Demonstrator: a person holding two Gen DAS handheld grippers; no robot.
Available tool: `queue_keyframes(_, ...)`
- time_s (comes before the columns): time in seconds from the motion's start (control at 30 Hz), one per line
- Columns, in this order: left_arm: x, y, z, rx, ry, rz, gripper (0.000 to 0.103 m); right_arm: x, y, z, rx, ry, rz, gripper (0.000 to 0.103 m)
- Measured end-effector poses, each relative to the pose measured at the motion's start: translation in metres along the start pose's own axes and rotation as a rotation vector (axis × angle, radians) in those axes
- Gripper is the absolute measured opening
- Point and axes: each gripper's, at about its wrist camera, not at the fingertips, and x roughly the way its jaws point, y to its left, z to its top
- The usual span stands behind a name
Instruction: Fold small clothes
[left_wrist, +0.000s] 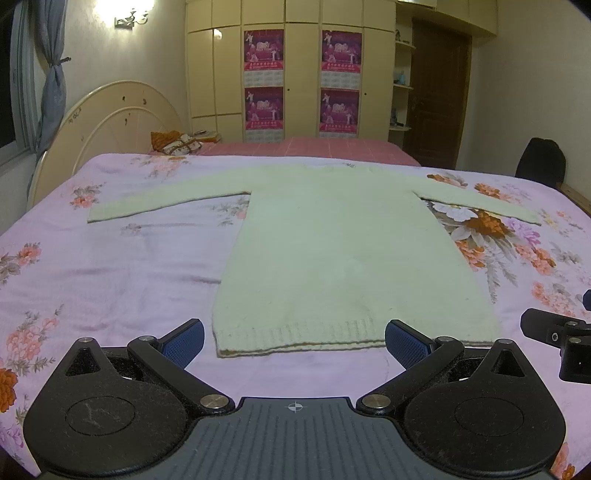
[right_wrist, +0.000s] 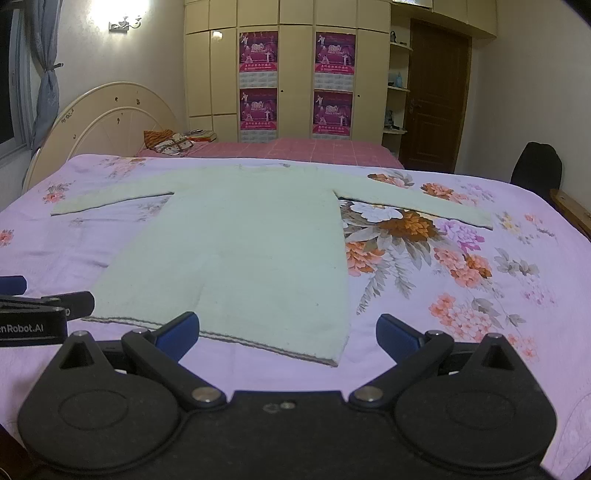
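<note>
A pale cream knitted sweater (left_wrist: 325, 243) (right_wrist: 236, 251) lies flat on the bed with both sleeves spread out sideways and its ribbed hem toward me. My left gripper (left_wrist: 294, 341) is open just in front of the hem's left half, blue pads (left_wrist: 184, 341) wide apart, holding nothing. My right gripper (right_wrist: 288, 334) is open too, in front of the hem's right corner (right_wrist: 338, 360), with nothing between its fingers. Each gripper shows at the edge of the other's view.
The sweater rests on a lilac sheet with orange and pink flowers (right_wrist: 461, 266). Behind it are a pink checked bedspread (left_wrist: 314, 147), a cream headboard (left_wrist: 110, 122), folded items (left_wrist: 177, 144), wardrobes with posters, a brown door and a dark chair (left_wrist: 541, 158).
</note>
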Motion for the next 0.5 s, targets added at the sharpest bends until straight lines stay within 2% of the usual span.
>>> queue_keyframes(0.5, 0.0027, 0.0038, -0.0018, 0.0, 0.002, 0.004, 0.103, 0.0015, 0.003, 0.001, 0.0, 0.002, -0.004, 0.102)
